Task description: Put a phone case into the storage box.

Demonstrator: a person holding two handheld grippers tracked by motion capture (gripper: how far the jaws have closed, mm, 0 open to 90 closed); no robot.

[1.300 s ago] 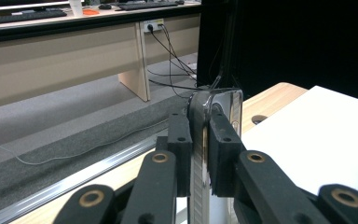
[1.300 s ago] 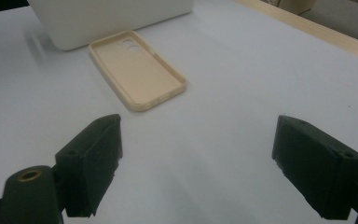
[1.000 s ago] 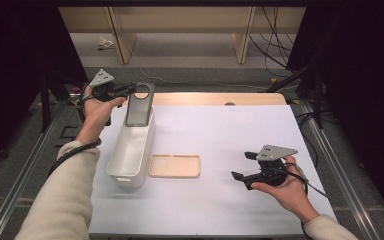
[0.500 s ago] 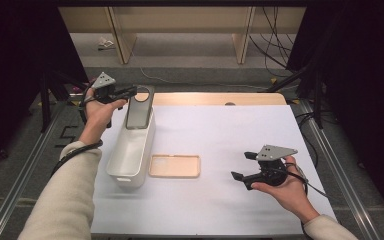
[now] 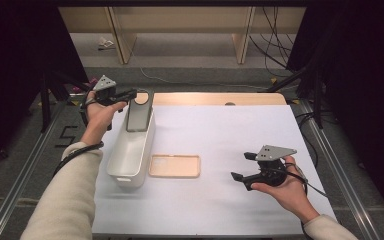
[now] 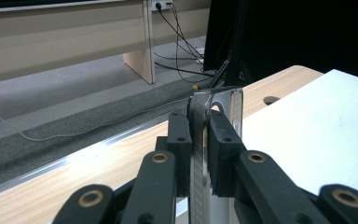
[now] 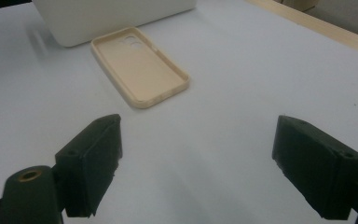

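Observation:
My left gripper (image 5: 129, 93) is shut on the top edge of a dark phone (image 5: 140, 111), which hangs tilted over the far end of a long white bin (image 5: 130, 150). In the left gripper view the pads (image 6: 179, 140) clamp the thin shiny phone (image 6: 223, 100) edge-on. A beige phone case (image 5: 174, 165) lies flat, hollow side up, on the white table top just right of the bin. My right gripper (image 5: 242, 166) rests open low over the table at the right, pointing left toward the case (image 7: 140, 65), with nothing between its pads (image 7: 91, 163).
The white table top (image 5: 230, 135) ends in a wooden strip (image 5: 205, 98) at the far edge. Metal rails run along both sides. Beyond lie grey floor, cables and wooden furniture legs. The bin's white wall (image 7: 112, 14) stands behind the case.
The left hand has shifted the phone only slightly at the bin's far end. The right gripper has stayed still.

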